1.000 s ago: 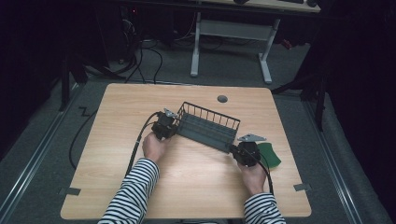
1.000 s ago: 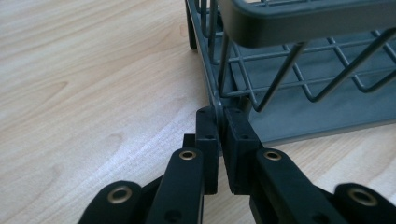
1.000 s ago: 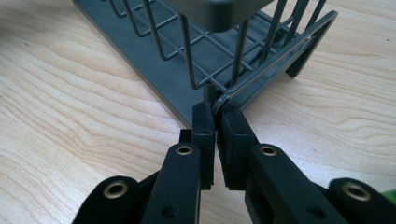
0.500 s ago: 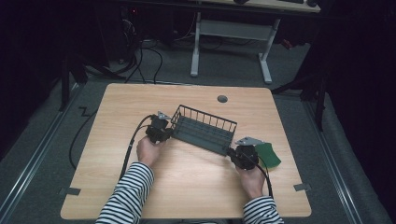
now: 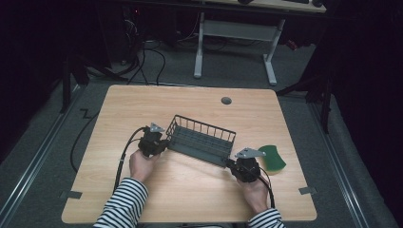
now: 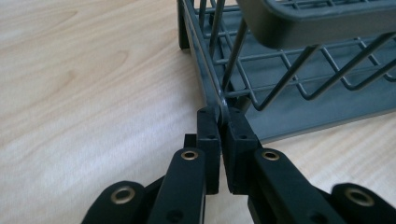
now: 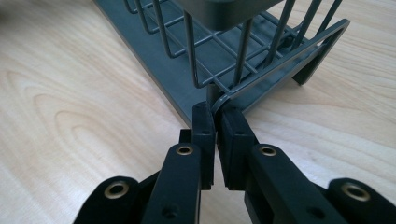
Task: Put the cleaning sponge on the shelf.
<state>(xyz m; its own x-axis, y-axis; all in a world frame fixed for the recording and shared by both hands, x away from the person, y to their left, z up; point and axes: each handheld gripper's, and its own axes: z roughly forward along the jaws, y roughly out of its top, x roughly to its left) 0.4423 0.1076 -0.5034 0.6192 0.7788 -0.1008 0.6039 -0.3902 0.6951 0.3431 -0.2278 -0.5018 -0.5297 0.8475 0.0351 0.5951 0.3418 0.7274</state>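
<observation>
A dark grey wire rack [image 5: 202, 140] lies slantwise across the middle of the wooden table [image 5: 142, 104]. My left gripper [image 5: 161, 145] is shut on a corner wire of the wire rack [image 6: 289, 70] at its left end; my left gripper [image 6: 220, 122] pinches the thin frame wire between its pads. My right gripper [image 5: 231, 164] is shut on the rack at its right near corner. In the right gripper view my right gripper [image 7: 216, 114] clamps the bent frame wire of the rack [image 7: 224, 51].
A green sponge [image 5: 271, 157] lies on the table just right of the right hand. A round grommet hole [image 5: 226, 100] sits near the far edge. Cables trail off the table's left side to the floor. A desk frame [image 5: 235, 42] stands beyond the table.
Both hands have shifted the rack to the left and slightly toward the near edge, keeping hold of its two ends. More of the green sponge now shows beside the right hand.
</observation>
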